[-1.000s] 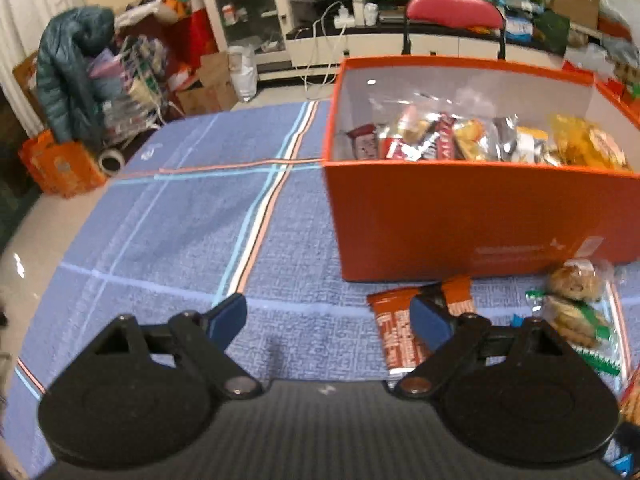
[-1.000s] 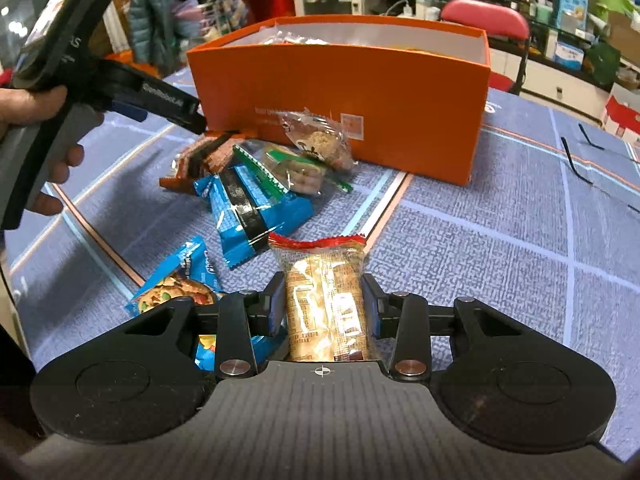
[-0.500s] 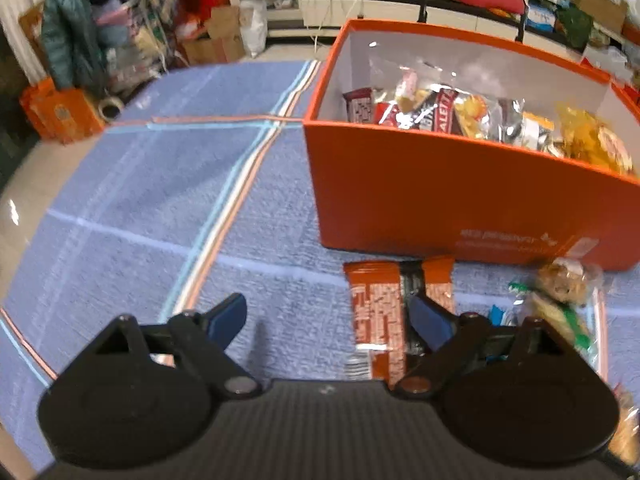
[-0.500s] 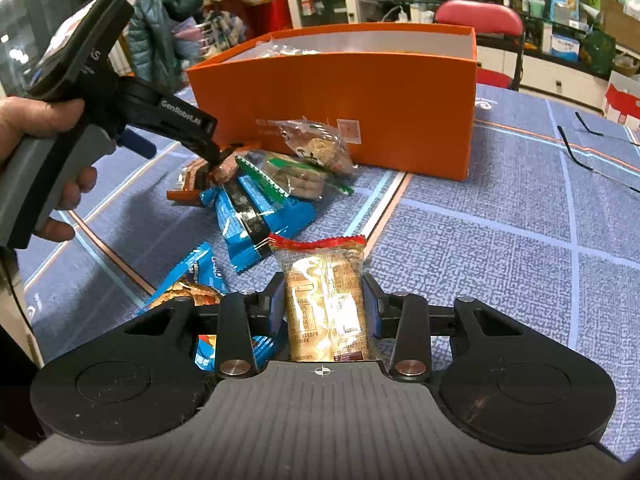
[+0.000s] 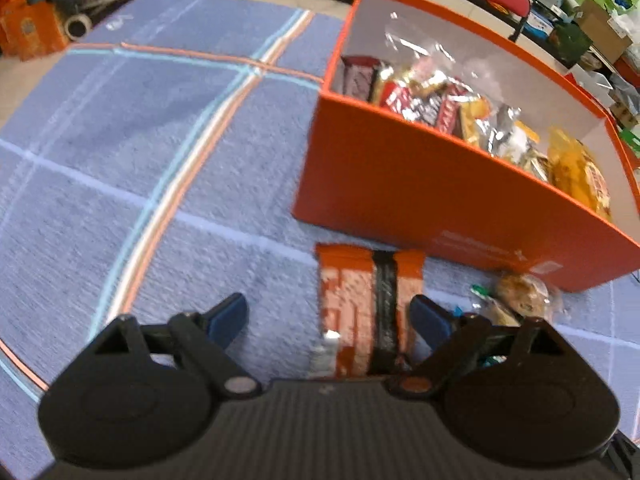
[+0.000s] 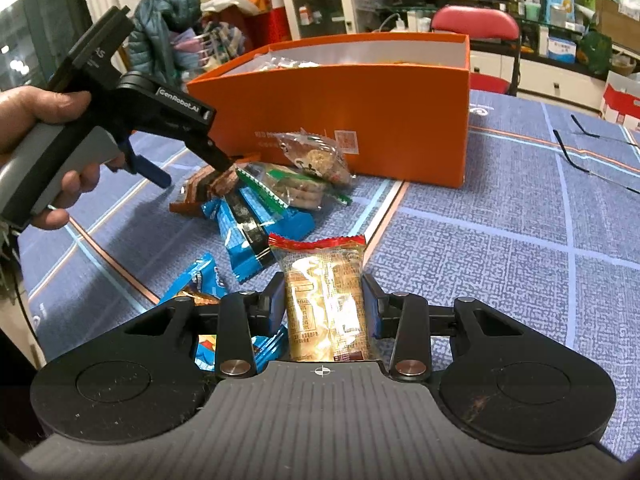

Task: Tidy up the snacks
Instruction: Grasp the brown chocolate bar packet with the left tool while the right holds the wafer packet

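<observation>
Both grippers differ: left gripper [image 5: 328, 316], jaws wide, has tilted down over the orange bar [image 5: 370, 304]; right gripper [image 6: 324, 304] still clamps its clear snack pack [image 6: 326, 300].

the orange box [image 6: 360, 120] stands open on the blue striped cloth, its white inside holding a jumble of wrapped snacks [image 5: 460, 108]: red and dark bars at one end, silver foil in the middle, yellow packets at the other. just in front of its long wall lies a loose heap: an orange-brown bar [image 5: 360, 300] with a dark strip down it, lying flat, a clear packet of round cookies [image 6: 316, 158] leaning against the box wall, a green-trimmed clear packet [image 6: 296, 188] beneath it, and blue wrappers [image 6: 256, 228] spread flat, one more blue packet [image 6: 196, 276] a little apart. a clear packet with a red top edge [image 6: 326, 300] stands upright between two pads, pressed on both sides.
</observation>
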Available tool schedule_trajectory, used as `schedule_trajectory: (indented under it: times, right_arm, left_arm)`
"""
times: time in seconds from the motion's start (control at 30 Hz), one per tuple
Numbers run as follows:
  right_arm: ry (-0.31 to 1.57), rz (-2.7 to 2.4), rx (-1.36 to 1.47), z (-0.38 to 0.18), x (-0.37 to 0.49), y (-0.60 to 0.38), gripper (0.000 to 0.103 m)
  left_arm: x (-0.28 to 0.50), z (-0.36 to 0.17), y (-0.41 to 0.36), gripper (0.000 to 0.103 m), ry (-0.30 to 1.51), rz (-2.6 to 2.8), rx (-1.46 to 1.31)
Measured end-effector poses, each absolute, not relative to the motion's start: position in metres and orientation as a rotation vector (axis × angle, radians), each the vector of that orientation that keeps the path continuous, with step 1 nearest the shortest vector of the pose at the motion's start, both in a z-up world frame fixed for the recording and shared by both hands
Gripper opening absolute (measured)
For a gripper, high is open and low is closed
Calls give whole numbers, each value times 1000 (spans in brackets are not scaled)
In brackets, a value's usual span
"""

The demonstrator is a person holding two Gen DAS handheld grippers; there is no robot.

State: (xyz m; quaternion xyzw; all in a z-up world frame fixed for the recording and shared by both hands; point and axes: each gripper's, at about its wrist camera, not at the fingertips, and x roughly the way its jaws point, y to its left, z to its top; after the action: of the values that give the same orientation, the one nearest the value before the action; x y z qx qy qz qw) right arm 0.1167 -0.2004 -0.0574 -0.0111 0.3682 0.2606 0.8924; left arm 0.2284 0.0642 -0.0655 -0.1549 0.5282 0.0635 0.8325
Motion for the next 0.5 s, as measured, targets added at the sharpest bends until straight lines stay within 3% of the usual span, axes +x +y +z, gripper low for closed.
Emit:
schedule_trajectory:
  times: [0.5]
  right_arm:
    - [768,533,-42,-57,112,-196,22]
  left_arm:
    - [224,-78,10,91,1038,166,-80]
